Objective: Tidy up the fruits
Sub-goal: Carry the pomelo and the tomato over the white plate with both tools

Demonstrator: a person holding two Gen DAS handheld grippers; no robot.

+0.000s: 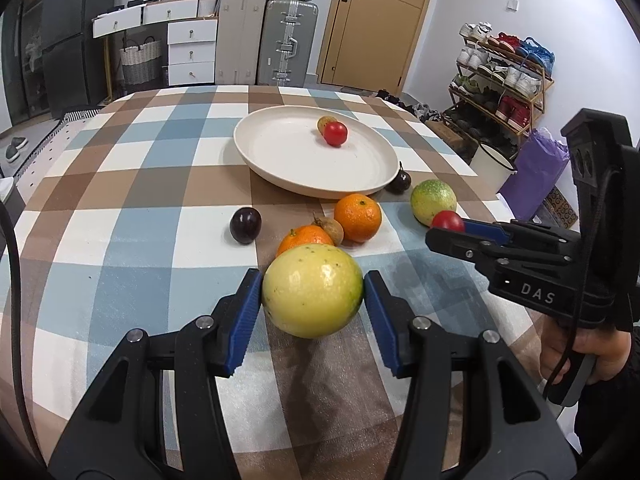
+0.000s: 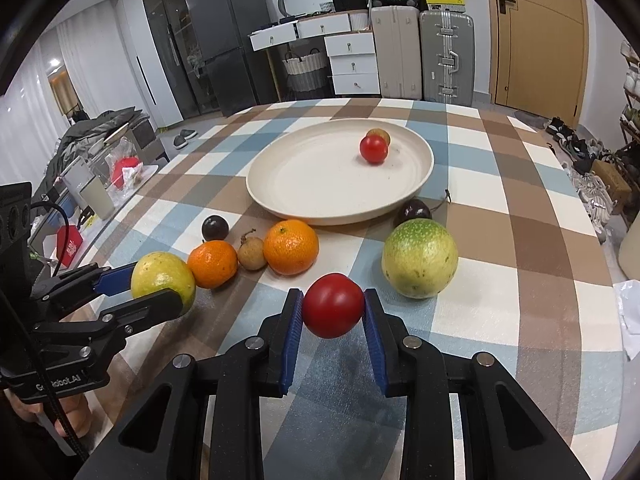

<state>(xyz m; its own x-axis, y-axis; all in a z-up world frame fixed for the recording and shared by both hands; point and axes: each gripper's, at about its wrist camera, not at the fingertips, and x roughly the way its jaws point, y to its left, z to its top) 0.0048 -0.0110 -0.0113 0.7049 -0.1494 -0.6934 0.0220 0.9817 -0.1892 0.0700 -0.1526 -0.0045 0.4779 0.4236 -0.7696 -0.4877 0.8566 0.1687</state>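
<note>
My left gripper is shut on a yellow-green round fruit, just above the checked tablecloth; it also shows in the right wrist view. My right gripper is shut on a red tomato, seen in the left wrist view. The cream plate holds another red tomato and a small brown fruit. In front of the plate lie two oranges, a longan, two dark plums and a green fruit.
The table edge drops off at the right toward a shoe rack and a purple bag. Suitcases, drawers and a door stand beyond the far edge. Clutter lies left of the table.
</note>
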